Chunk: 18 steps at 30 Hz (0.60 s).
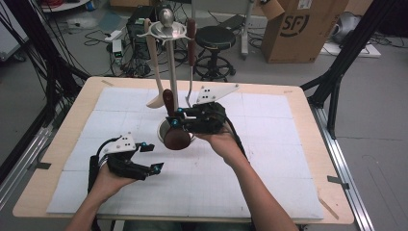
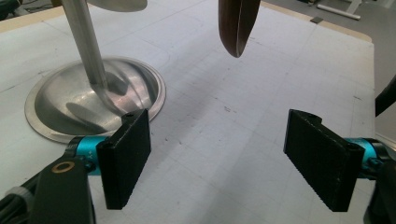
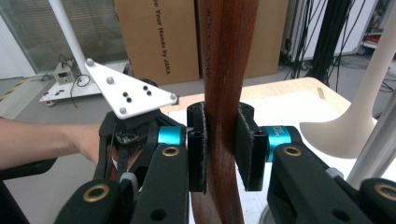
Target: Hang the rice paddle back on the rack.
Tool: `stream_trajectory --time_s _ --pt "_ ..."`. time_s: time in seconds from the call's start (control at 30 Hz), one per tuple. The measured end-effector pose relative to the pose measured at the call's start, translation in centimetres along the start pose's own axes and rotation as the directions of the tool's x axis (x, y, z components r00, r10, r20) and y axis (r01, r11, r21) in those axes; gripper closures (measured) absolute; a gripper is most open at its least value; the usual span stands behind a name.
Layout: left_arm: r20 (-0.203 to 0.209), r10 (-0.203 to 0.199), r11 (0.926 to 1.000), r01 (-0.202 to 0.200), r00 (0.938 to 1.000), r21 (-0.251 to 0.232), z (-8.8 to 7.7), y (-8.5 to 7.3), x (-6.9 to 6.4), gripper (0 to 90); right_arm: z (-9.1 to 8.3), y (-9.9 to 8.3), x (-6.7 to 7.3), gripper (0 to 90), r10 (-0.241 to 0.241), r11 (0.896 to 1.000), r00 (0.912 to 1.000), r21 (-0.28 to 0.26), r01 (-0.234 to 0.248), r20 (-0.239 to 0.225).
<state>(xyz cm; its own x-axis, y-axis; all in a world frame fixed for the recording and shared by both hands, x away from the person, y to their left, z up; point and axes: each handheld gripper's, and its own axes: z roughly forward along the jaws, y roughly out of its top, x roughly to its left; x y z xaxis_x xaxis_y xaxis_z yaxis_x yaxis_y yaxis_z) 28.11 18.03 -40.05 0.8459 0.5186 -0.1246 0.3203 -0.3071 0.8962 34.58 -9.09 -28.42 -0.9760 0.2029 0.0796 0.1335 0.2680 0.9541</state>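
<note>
At the bottom left of the high view, the left gripper (image 1: 151, 157) is hovering over the white mat (image 1: 269, 183), its jaws standing wide with nothing between them. In the left gripper view the same gripper (image 2: 217, 158) is showing bare mat between its pads, with the rim of the steel base (image 2: 159, 95) just beside its left pad and open surface running off to the right toward the table's far edge.

A little further in, at the middle of the high view, the right gripper (image 1: 174, 119) is clamping the handle of a dark wooden spoon (image 1: 174, 134), which is standing nearly upright with its bowl hanging low over the base of the utensil stand (image 1: 172, 72). In the right gripper view the gripper (image 3: 220, 147) is pressing both pads against the brown handle (image 3: 229, 70), and the pole of the stand is rising close by at the right edge.

Farther back, two utensils are hanging from the stand's top ring: a pale spatula (image 1: 155, 72) and a dark-handled one (image 1: 191, 53). That makes three utensils in all, one stand, two grippers.

The wooden table (image 1: 62, 134) is showing a bare border around the mat on every side. Beyond it, one black stool (image 1: 214, 41) and one cardboard box (image 1: 300, 29) are sitting on the floor.
</note>
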Motion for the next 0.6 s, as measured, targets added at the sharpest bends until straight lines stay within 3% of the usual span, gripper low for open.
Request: stream_trajectory --time_s 0.6 --pt "-0.009 -0.007 1.0000 0.007 0.9999 0.000 -0.1 0.0 0.0 23.5 0.0 1.4 -0.2 76.8 0.000 1.000 1.0000 -0.016 -0.001 -0.010"
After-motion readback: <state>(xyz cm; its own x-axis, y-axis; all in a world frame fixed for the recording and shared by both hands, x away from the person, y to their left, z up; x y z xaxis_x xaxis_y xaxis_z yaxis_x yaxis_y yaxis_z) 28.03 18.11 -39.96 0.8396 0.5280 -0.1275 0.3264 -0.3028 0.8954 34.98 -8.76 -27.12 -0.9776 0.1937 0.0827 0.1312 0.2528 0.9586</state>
